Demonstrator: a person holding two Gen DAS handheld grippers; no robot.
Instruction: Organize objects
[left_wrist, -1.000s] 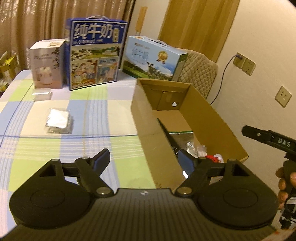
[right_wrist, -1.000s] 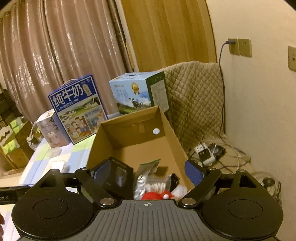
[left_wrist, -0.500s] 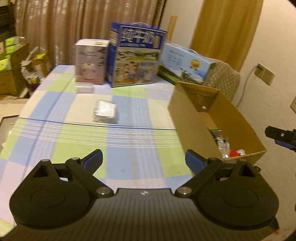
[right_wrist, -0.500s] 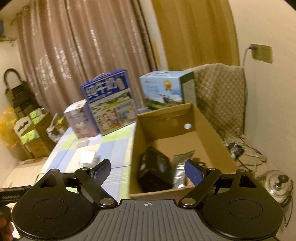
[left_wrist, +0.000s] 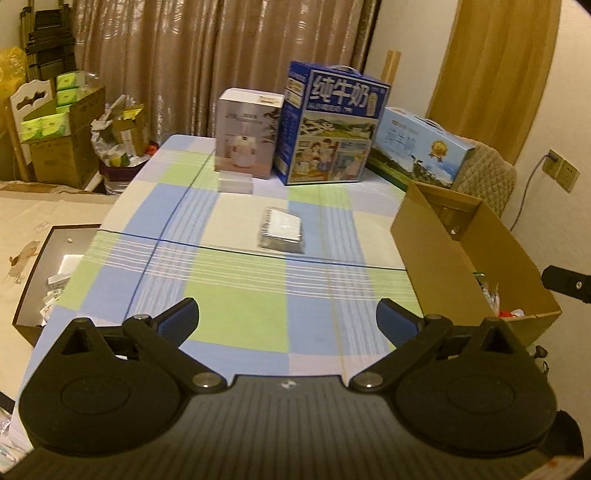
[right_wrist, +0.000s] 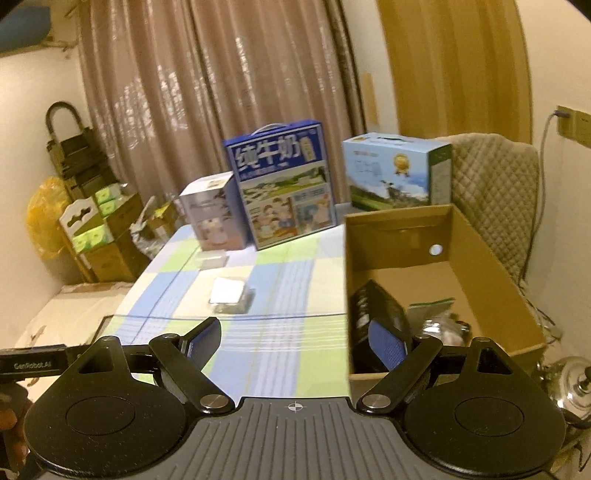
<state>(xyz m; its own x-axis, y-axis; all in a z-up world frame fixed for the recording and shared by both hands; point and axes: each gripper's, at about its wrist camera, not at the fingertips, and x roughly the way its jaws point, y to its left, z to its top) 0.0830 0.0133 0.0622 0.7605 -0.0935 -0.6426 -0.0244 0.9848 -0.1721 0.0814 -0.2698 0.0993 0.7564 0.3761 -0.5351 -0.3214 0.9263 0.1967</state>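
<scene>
**Both grippers empty over the checked table**

The left gripper (left_wrist: 287, 317) hangs above the table (left_wrist: 236, 325), its jaws just spreading wide with nothing between them. The right gripper (right_wrist: 293, 338) has its jaws parted and empty too, its right finger in front of the cardboard box (right_wrist: 491, 258). A clear-wrapped packet (left_wrist: 281, 229) lies flat mid-table, well apart from both. Inside the box a black case (right_wrist: 373, 306) leans against the left wall, beside a foil pouch (right_wrist: 428, 312).
</scene>
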